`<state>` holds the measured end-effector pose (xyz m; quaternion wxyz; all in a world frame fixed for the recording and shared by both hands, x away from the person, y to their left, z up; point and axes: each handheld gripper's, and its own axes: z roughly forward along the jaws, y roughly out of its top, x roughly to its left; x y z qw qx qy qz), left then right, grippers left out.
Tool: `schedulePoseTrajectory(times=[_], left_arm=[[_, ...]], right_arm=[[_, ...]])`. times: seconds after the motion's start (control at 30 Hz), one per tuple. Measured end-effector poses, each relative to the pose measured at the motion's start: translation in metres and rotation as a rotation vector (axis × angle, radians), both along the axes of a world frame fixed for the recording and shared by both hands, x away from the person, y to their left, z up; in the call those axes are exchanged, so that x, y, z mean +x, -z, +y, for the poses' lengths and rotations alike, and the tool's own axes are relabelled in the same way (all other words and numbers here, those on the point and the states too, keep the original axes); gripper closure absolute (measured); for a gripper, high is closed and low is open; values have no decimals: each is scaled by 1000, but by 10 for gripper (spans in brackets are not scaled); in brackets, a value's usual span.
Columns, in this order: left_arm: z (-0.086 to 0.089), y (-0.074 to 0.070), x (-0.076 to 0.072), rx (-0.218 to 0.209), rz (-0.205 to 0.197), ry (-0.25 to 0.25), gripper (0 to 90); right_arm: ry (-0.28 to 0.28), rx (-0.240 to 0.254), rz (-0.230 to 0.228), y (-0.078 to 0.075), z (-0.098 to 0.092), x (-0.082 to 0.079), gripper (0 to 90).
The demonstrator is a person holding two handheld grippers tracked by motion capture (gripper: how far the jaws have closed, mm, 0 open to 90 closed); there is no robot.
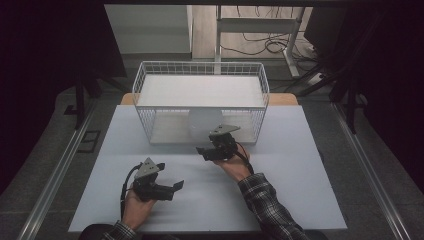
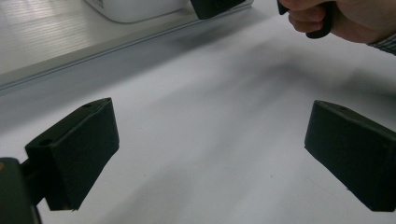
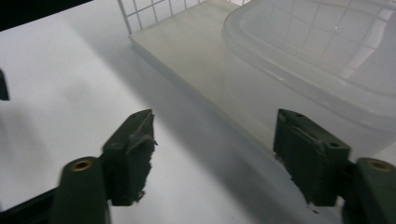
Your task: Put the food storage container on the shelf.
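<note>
The translucent plastic tub (image 3: 322, 60) sits on the lower shelf of the white wire basket (image 1: 145, 85) — just ahead of the right gripper (image 3: 215, 149), whose jaws stand apart, empty.

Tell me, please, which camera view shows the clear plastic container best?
The right gripper view: the clear plastic container is close, with its rim and translucent wall plain. The high view shows it as a pale shape on the wire rack's lower shelf; the left gripper view catches its bottom corner.

A wire basket (image 1: 200, 102) stands at the back of the worktop (image 1: 290, 195); a plastic container (image 1: 204, 125) sits inside it, just behind the right gripper (image 1: 207, 152).
</note>
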<state>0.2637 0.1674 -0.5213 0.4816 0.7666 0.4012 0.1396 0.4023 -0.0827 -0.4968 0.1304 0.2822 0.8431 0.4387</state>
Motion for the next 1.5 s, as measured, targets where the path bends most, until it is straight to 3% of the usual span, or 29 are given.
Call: schedulePoseTrajectory(times=[0.17,0.2,0.4,0.7,1.13,1.5], left_arm=[[-1,0,0,2,2,3,27],[0,-1,0,-3,8,8,29],[3,-3,-1,-25,8,9,34],[1,-3,-1,-22,9,21,34],[0,-1,-1,-9,-1,20,31],[0,-1,-1,-10,-4,21,27]], right_arm=[[-7,-16,3,3,-2,-4,182],[-16,-41,3,4,-3,-7,139],[-19,-72,-8,2,-11,-17,90],[-13,-49,-3,-9,-34,-34,75],[12,-53,-23,-17,-65,-63,69],[38,-62,-32,-20,-85,-74,61]])
